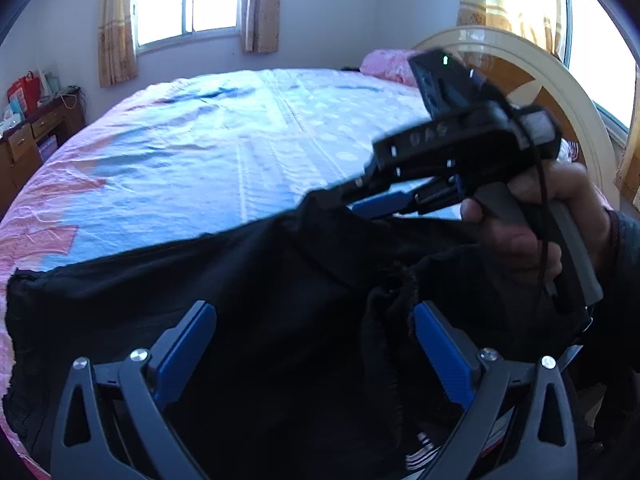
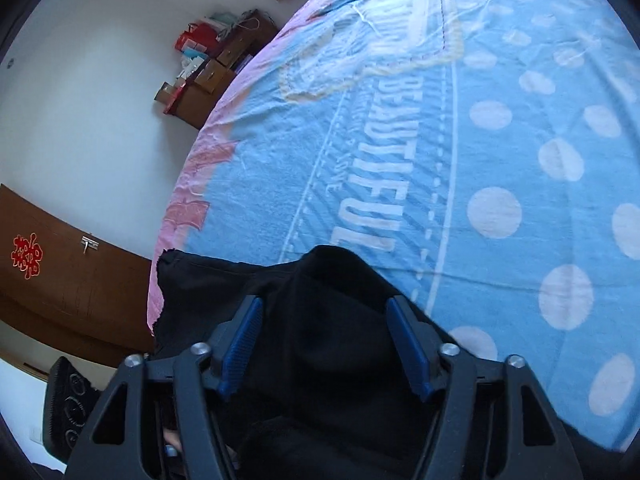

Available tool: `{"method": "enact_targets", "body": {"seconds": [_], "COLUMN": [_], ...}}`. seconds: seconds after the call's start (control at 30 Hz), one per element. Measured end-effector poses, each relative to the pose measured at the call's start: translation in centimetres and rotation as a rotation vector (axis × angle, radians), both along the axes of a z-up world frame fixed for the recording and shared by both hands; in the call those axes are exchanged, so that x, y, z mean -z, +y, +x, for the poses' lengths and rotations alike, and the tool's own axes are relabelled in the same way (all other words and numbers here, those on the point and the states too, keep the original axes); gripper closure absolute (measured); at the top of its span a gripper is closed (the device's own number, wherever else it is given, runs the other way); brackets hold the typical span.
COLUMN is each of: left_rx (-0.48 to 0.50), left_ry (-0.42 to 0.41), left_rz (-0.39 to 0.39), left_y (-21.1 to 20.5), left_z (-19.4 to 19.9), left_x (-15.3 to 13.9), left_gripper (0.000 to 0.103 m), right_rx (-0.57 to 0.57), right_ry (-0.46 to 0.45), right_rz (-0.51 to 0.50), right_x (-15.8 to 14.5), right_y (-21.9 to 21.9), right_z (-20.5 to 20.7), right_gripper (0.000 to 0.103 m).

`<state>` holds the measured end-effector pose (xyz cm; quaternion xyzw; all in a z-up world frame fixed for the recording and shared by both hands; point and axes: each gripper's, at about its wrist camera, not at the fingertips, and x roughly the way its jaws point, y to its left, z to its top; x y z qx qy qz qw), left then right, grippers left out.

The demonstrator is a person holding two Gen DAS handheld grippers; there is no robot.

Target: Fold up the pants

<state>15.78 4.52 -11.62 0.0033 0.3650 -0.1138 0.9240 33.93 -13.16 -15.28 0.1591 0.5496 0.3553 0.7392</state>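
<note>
Blue pads of the left gripper (image 1: 314,354) stand spread wide right up front, released, with the black pants (image 1: 248,280) lying loose below and between them, nothing pinched. Those pants sprawl across the near edge of the bed (image 1: 224,136), bunched on the blue dotted cover. Over the pants' far fold, the right gripper (image 2: 324,344) straddles a raised hump of cloth; whether its pads actually bite, I can't tell. A hand (image 1: 532,220) grips its handle.
</note>
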Motion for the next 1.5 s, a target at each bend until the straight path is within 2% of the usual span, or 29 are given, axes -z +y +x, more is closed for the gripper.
{"method": "enact_targets", "body": {"seconds": [0.13,0.2,0.33,0.47,0.57,0.93,1.03,1.17,1.27,1.33,1.4,1.5], "left_rx": [-0.057,-0.096,-0.148,-0.16,-0.157,-0.161,-0.158,-0.153,-0.159,-0.175,-0.202,-0.283], "left_ry": [-0.02,0.001,0.079,0.1,0.093,0.09,0.09,0.101,0.108,0.086,0.042,0.011], "left_rz": [0.004,0.036,0.048,0.097,0.113,0.105,0.106,0.112,0.125,0.131,0.138,0.163], "left_y": [1.8,2.7,3.7,3.6,3.2,3.6,3.6,3.7,3.8,4.3,5.8,9.4], "left_z": [-0.2,0.1,0.7,0.8,0.7,1.1,1.1,1.0,0.7,0.0,-1.0,-2.1], "left_x": [-0.5,0.3,2.3,3.6,3.9,4.1,4.1,4.0,3.6,2.7,1.3,-0.1], "left_gripper": [0.0,0.0,0.0,0.0,0.0,0.0,0.0,0.0,0.0,0.0,0.0,0.0], "right_rx": [-0.03,-0.042,-0.059,-0.038,-0.006,0.011,0.005,-0.006,-0.007,0.006,0.008,0.008], "right_ry": [-0.011,-0.021,-0.042,-0.063,-0.064,-0.039,-0.065,-0.143,-0.215,-0.264,-0.341,-0.431], "right_rz": [-0.005,-0.009,-0.018,-0.041,-0.08,-0.076,-0.103,-0.161,-0.147,-0.175,-0.212,-0.242], "right_x": [0.3,0.4,0.4,0.1,0.3,1.2,0.9,-0.1,-1.7,-3.1,-4.9,-7.1], "right_y": [0.8,1.1,1.7,2.0,2.2,2.2,2.5,3.1,2.9,2.5,2.1,0.8], "right_z": [0.2,0.2,0.1,0.2,0.7,1.5,1.2,0.3,-0.7,-1.4,-2.7,-5.4], "right_gripper": [0.063,0.072,0.082,0.094,0.095,0.098,0.098,0.098,0.096,0.089,0.053,0.05]}}
